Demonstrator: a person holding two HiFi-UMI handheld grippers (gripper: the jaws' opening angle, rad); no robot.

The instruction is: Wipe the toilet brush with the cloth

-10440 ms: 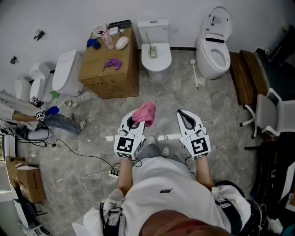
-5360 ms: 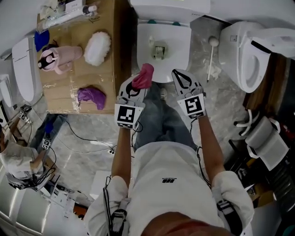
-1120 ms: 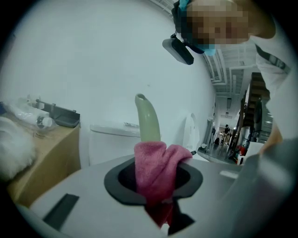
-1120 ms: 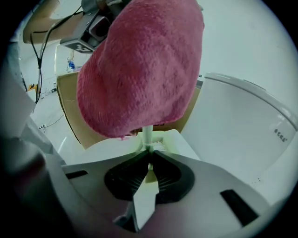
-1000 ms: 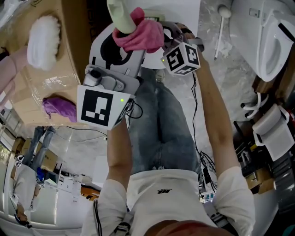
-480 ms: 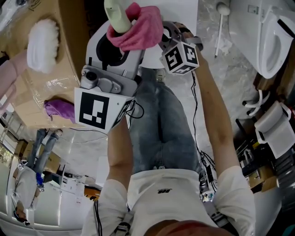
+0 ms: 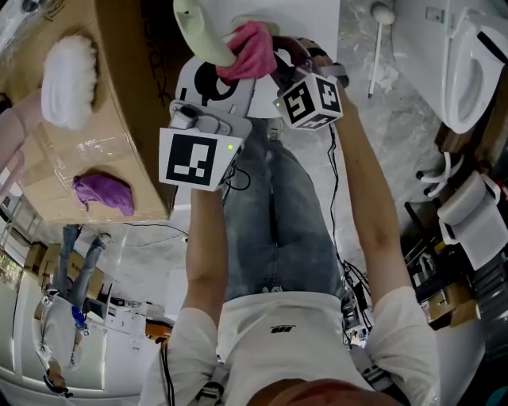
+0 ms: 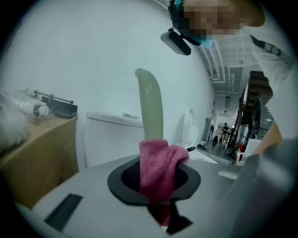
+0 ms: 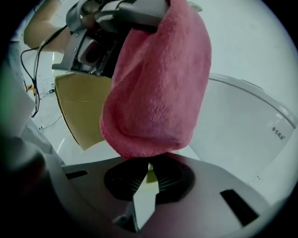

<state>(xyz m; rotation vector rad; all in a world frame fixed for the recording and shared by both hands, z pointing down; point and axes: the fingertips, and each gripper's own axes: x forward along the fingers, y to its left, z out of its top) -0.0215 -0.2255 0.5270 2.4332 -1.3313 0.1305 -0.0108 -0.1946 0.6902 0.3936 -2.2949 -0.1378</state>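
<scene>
The toilet brush's pale green handle (image 7: 197, 28) stands upright in front of the person; it rises above the jaws in the left gripper view (image 8: 149, 104). A pink cloth (image 7: 251, 49) is wrapped round it. My left gripper (image 7: 238, 67) has just been closing its jaws, and the cloth (image 8: 158, 162) sits pinched between them against the handle. My right gripper (image 7: 274, 67) comes in from the right just below the cloth. In its own view the right gripper (image 9: 148, 179) is shut on the brush's pale stem, with the cloth (image 9: 158, 79) hanging right above.
A cardboard box (image 7: 127, 119) at the left carries a white fluffy pad (image 7: 67, 67) and a purple cloth (image 7: 103, 194). A white toilet (image 7: 302, 16) stands straight ahead, another (image 7: 468, 71) at the right. A second brush (image 7: 377, 36) lies on the tiled floor between them.
The left gripper has sunk along the handle with the cloth, so more handle shows above it, and the cloth is bunched tighter. The right gripper has kept still.
</scene>
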